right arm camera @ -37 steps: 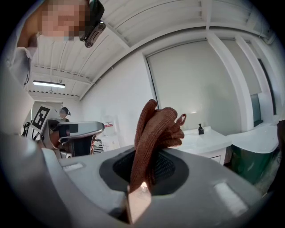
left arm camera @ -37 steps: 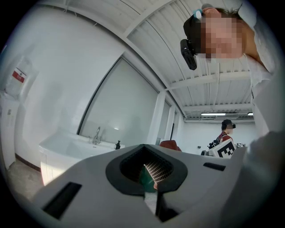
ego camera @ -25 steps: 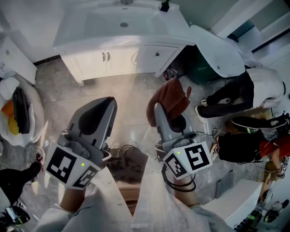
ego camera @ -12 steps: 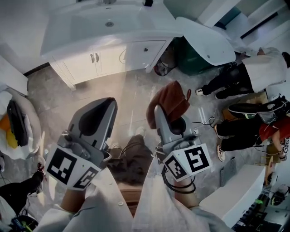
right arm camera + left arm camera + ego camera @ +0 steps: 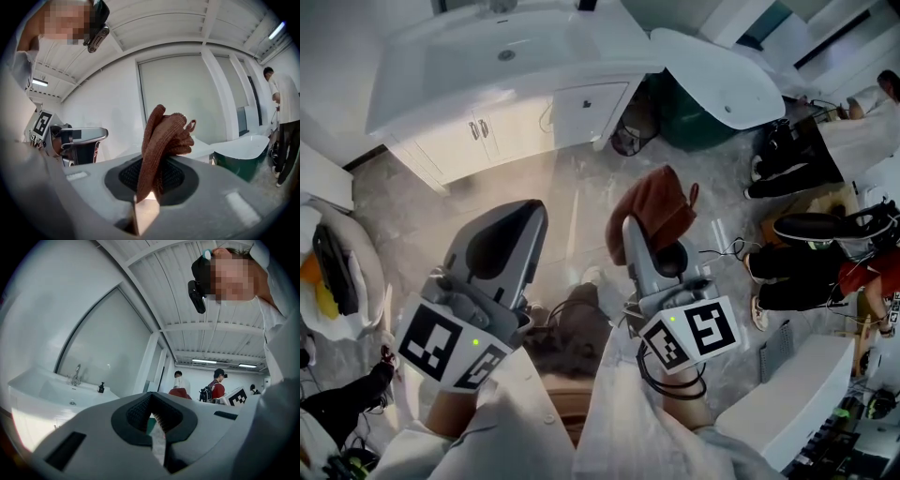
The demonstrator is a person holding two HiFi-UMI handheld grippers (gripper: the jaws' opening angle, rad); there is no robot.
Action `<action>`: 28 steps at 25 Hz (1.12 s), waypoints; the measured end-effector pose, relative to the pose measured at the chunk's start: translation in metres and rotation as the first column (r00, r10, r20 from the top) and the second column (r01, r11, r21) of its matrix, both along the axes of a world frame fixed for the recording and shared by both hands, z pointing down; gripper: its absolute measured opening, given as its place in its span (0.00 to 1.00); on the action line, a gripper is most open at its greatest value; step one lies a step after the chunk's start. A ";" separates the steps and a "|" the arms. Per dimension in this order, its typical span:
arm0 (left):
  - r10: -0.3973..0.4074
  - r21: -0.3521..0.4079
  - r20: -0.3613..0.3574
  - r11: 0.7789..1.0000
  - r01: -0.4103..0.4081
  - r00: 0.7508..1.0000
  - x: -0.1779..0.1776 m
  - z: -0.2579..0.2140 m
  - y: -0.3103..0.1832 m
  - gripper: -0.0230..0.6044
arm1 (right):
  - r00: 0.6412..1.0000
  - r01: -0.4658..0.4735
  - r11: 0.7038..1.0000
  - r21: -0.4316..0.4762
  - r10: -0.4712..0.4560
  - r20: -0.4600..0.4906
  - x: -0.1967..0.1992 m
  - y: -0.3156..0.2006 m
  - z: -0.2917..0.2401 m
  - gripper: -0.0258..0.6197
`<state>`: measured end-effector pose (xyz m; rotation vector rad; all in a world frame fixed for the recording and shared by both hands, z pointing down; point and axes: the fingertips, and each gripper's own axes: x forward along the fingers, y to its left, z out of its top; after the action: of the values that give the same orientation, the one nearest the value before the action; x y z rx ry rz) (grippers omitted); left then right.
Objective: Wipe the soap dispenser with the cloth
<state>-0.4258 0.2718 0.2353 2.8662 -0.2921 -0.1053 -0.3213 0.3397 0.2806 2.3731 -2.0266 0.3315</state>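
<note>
Right tongs (image 5: 150, 183) clenched on brown cloth (image 5: 164, 136); left tongs (image 5: 153, 422) closed, empty. Soap dispenser (image 5: 101, 388) left-centre, well apart: approach first, steady with left, wipe with cloth.

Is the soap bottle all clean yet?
Not yet. Done: the right gripper holds the brown cloth. In hand: nothing is being wiped; the left gripper is shut and empty. Left: the soap dispenser sits on the sink counter, away from both grippers, untouched.

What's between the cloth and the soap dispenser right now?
Head view: only bare floor and the vanity cabinet separate cloth from soap dispenser.
</note>
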 end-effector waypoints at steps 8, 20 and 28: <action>0.018 -0.003 0.014 1.000 -0.018 1.000 0.075 0.002 -0.003 0.04 | 1.000 -0.017 1.000 -0.003 0.017 0.019 0.074 -0.001 0.004 0.13; -0.014 0.007 0.004 1.000 0.014 1.000 0.178 -0.004 -0.009 0.04 | 1.000 0.003 1.000 0.010 -0.003 0.019 0.182 -0.008 0.002 0.13; -0.055 0.021 -0.008 0.998 0.055 0.998 0.219 -0.005 -0.007 0.04 | 0.999 0.044 0.999 0.032 -0.044 0.005 0.226 -0.010 -0.002 0.13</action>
<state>-0.2064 0.2645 0.2302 2.8789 -0.3703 -0.1299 -0.0955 0.3297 0.2788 2.3440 -2.0988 0.3080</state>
